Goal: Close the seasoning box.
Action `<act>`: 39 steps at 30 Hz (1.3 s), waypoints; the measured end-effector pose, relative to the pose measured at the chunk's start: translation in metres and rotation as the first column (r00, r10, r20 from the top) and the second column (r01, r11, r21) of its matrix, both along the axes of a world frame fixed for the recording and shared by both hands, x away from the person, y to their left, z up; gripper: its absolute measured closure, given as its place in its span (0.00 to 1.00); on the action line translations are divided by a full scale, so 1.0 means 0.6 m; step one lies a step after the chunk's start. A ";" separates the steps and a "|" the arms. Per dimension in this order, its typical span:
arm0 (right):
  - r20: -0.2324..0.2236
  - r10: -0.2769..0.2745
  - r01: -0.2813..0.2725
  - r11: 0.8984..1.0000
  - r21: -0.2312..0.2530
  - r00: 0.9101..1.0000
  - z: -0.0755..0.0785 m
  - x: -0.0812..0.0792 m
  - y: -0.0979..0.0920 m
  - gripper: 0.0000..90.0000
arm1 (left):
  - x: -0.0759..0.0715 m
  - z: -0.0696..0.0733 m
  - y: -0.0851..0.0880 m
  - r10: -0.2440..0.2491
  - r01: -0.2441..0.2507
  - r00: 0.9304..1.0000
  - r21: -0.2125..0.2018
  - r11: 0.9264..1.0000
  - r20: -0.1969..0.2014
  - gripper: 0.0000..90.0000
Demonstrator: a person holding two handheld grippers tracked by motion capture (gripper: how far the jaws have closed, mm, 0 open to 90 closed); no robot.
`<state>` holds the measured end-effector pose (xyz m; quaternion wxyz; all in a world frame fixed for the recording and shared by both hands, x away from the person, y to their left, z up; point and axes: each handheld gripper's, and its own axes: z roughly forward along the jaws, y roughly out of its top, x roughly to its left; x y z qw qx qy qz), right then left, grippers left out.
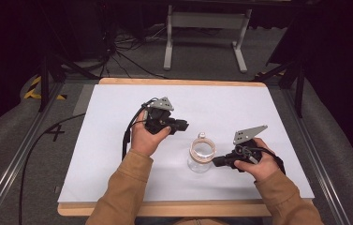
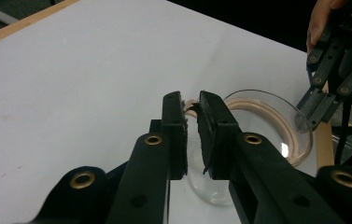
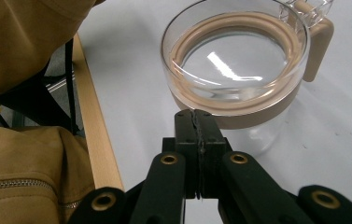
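A clear glass jar (image 1: 201,154) with a tan band around its mouth and a tan handle stands upright on the white counter (image 1: 108,140), toward the near edge and between the two hands. The left hand-held gripper (image 1: 183,125) sits just beyond and to the left of the jar, held above the counter in the left hand (image 1: 147,137); in the left gripper view its jaws stand slightly spread, a narrow gap between the pads, with the jar's handle end showing just past the tips, and it cannot be told whether they touch it. The right hand-held gripper (image 1: 216,161) comes in from the jar's right side, held by the right hand (image 1: 261,164); in the right gripper view its jaws are pressed together with nothing between them, their tips right at the jar's tan band (image 3: 239,119), touching it or just short of it. The same view looks down into the jar's open mouth, with the handle (image 3: 317,42) on the far side. Tan sleeves (image 1: 122,187) cover both forearms, and the counter's wooden edge (image 3: 96,140) runs beside the near sleeve.
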<state>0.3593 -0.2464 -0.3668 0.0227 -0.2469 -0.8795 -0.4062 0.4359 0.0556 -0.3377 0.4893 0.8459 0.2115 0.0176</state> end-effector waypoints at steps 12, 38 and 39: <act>0.056 -0.002 0.000 1.000 0.029 0.998 0.023 0.000 -0.008 1.00 | -0.009 0.003 0.016 0.020 -0.020 1.000 0.000 1.000 0.008 0.88; 0.191 -0.176 0.163 0.983 0.083 0.966 0.082 0.087 -0.094 0.64 | -0.053 -0.024 0.149 0.241 -0.240 0.970 0.051 0.970 -0.022 0.79; 0.191 -0.176 0.163 0.983 0.083 0.966 0.082 0.087 -0.094 0.64 | -0.053 -0.024 0.149 0.241 -0.240 0.970 0.051 0.970 -0.022 0.79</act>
